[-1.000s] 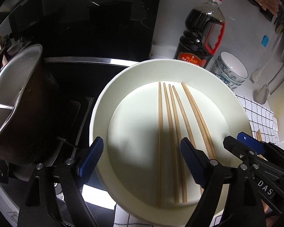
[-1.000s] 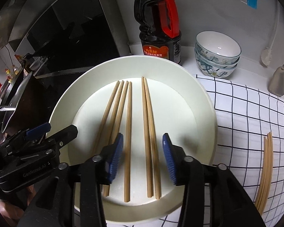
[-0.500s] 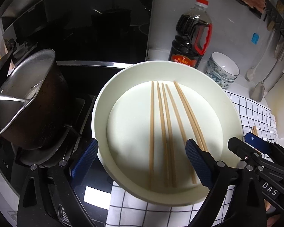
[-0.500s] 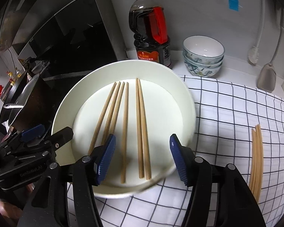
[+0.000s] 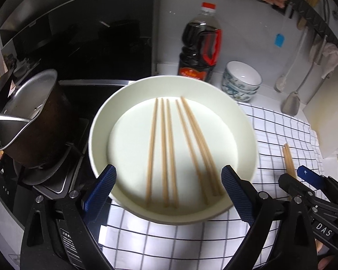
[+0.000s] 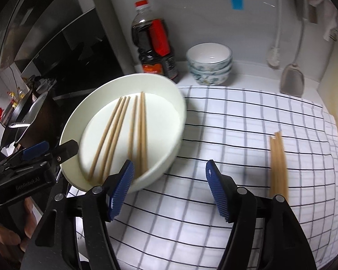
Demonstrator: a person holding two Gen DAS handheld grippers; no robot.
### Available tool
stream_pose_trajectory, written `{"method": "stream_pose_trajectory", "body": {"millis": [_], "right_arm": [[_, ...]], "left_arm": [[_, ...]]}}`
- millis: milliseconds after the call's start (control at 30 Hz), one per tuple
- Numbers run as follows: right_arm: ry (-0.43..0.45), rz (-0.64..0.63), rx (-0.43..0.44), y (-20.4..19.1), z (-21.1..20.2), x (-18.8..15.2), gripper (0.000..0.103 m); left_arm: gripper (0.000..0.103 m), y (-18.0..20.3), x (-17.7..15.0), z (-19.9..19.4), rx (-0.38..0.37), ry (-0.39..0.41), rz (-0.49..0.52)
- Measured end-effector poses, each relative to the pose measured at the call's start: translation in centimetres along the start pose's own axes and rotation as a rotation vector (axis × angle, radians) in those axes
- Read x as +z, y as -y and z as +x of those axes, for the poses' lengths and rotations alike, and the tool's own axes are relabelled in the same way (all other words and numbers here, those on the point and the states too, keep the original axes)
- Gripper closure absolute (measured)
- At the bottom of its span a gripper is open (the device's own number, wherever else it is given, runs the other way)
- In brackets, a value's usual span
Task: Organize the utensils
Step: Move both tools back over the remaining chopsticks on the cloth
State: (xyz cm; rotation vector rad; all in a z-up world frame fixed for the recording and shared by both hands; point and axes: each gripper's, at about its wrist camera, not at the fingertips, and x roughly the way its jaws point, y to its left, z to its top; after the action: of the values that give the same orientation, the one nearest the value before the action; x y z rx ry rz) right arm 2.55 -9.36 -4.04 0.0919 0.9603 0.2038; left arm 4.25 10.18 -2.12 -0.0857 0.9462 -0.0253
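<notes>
my left claw (image 5: 167,192) and right claw (image 6: 167,190) both gape wide, empty; a careless grab could scatter the loose chopsticks (image 6: 279,162) across the worktop (image 6: 214,202).

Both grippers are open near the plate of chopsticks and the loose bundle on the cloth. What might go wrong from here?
1. The white plate overhangs the checked cloth toward the stove; a nudge from the left gripper might tip it, spilling the chopsticks on the plate.
2. The pot sits just beside the plate, so a leftward swing may hit it.
3. The loose chopsticks lie fanned on the cloth; the right gripper may catch only some.
</notes>
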Motion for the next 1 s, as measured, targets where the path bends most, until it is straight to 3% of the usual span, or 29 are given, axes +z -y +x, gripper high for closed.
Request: {"method": "stream_pose_trajectory", "body": {"millis": [567,1000], "right_arm": [[0.033,0.119,-0.092,11.4,-4.0,-2.8,0.039],[-0.033,0.17,-0.195,19.4,-2.8,-7.3,0.039]], "left_arm": [[0.01,7.9,-1.1,-0.9,-0.049,0.021,0.089],[0.009,17.7,-4.5,2.7,-0.148,-0.061,0.231]]}}
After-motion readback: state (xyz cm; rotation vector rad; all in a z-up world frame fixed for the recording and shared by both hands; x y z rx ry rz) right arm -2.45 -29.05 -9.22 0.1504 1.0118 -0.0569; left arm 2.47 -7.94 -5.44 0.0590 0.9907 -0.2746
